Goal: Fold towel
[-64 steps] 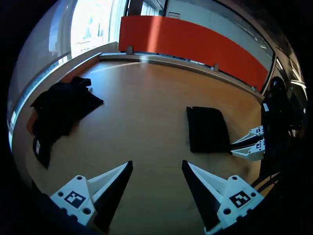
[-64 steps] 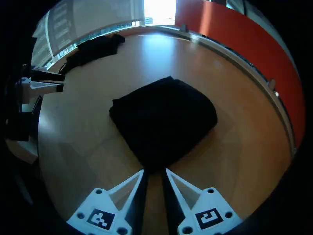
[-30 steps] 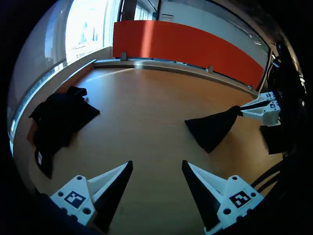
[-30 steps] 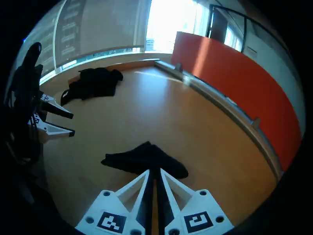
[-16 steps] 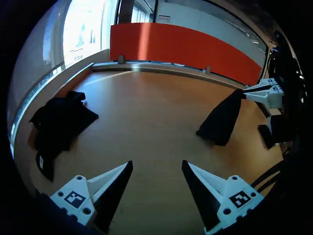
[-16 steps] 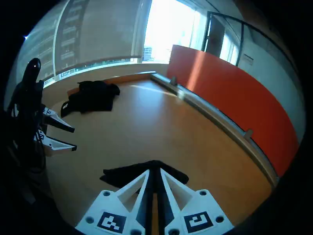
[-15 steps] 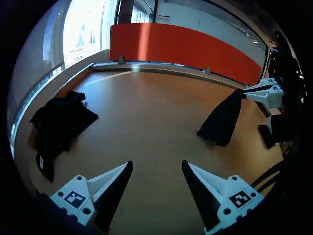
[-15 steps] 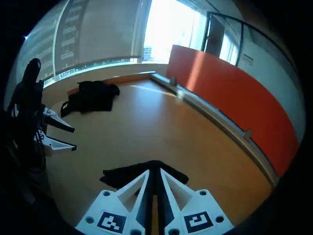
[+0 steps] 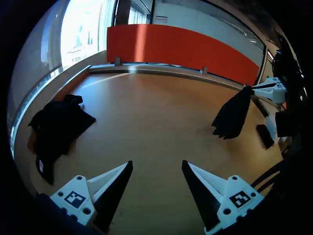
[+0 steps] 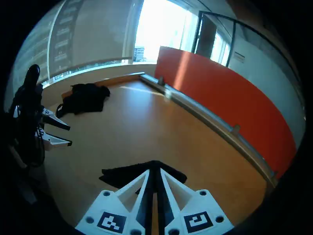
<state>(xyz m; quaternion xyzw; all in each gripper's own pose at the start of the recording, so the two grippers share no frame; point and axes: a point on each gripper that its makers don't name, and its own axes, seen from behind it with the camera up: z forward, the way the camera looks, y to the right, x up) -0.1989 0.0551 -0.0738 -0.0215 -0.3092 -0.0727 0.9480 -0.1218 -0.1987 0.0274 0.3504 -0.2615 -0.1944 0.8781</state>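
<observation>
A black folded towel (image 9: pixel 232 115) hangs above the wooden table (image 9: pixel 156 117), pinched at its top corner by my right gripper (image 9: pixel 250 87), seen at the right of the left gripper view. In the right gripper view the same towel (image 10: pixel 125 174) spreads out just beyond my right gripper (image 10: pixel 155 172), whose fingers are shut on it. My left gripper (image 9: pixel 156 166) stands open near the table's front edge with nothing between its fingers. It also appears at the left of the right gripper view as the left gripper (image 10: pixel 66 135), held by a dark-gloved hand.
A heap of black cloths (image 9: pixel 54 125) lies at the table's left side, also seen as the dark heap (image 10: pixel 82 98) far off in the right gripper view. An orange partition (image 9: pixel 184 45) and a metal rail (image 9: pixel 156 70) bound the far edge. Bright windows stand behind.
My right gripper has lifted the towel off the table and carried it up and to the right, so it now hangs free. The left gripper has stayed open and in place.
</observation>
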